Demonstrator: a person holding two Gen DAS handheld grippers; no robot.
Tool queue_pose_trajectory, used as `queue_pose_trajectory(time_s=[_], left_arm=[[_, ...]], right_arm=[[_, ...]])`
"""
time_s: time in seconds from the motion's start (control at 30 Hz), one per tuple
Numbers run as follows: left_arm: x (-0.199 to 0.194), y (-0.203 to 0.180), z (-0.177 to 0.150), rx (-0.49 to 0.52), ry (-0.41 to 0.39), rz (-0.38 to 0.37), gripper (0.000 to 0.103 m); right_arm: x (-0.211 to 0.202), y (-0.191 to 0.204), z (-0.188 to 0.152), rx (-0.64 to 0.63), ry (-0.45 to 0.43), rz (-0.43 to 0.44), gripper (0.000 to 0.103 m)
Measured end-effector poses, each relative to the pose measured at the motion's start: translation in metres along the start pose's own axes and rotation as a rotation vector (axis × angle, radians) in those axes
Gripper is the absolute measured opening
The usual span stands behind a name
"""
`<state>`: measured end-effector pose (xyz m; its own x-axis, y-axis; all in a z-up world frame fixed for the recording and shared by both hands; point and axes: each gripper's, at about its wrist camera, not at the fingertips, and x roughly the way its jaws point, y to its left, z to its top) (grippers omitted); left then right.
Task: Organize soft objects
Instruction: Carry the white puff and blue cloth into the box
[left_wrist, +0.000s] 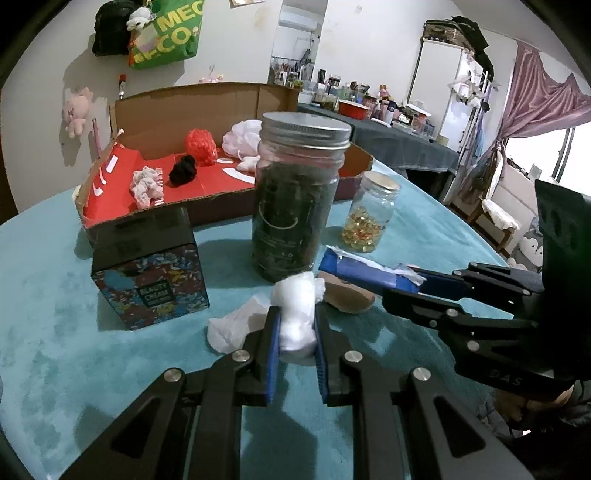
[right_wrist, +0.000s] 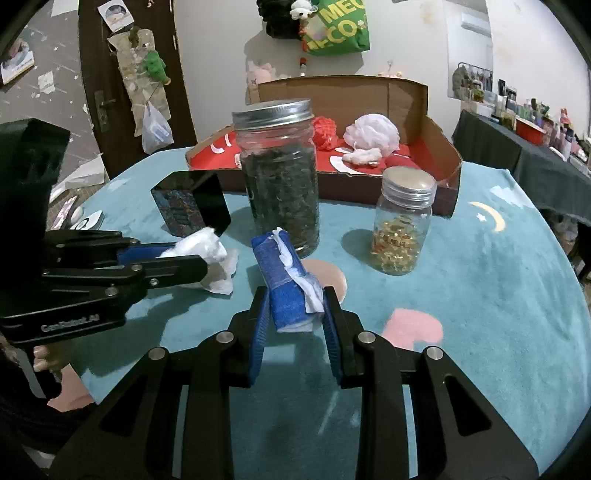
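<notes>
Hidden: tall jar (right_wrist: 279, 177) blocks part of the cardboard box (right_wrist: 439, 147).
Writing: black box (left_wrist: 149, 280) reads "BEAUTY CREAM".
Left gripper (left_wrist: 295, 325): pinching white wad (left_wrist: 297, 314).
Right gripper (right_wrist: 295, 314): pinching blue packet (right_wrist: 280, 288).

Table cloth (right_wrist: 498, 295) is showing teal with a yellow moon and pink patches. Cardboard box (left_wrist: 207, 99) is reading brown outside, red inside with white marks. In it: red ball (left_wrist: 200, 144), black wad (left_wrist: 183, 170), pale pink mesh (right_wrist: 373, 133). Big jar (left_wrist: 295, 192) is showing dark green contents under a silver lid; small jar (right_wrist: 402, 225) golden-yellow. Left gripper (left_wrist: 297, 314) is black with blue pads, around a white wad (left_wrist: 297, 306). Blue sponge (right_wrist: 284, 288) is showing white trim. Carton (left_wrist: 151, 273) is black with multicolour speckle.
</notes>
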<state>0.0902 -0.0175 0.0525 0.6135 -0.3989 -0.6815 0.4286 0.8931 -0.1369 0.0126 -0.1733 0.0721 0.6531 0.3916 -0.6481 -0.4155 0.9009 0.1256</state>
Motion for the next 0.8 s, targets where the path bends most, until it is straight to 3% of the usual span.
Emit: queue_pose_trajectory(time_s=[0.43,0.8], left_arm=[[-0.011,0.018,-0.001,-0.045,-0.015,0.031,0.018],[-0.034,0.067,-0.020,-0.133,-0.011,0.126,0.018]], right_arm=[[-0.005,-0.014,-0.005,0.032,0.004,-0.002,0.027],[-0.018,-0.043,-0.010,0.080,0.005,-0.079,0.027]])
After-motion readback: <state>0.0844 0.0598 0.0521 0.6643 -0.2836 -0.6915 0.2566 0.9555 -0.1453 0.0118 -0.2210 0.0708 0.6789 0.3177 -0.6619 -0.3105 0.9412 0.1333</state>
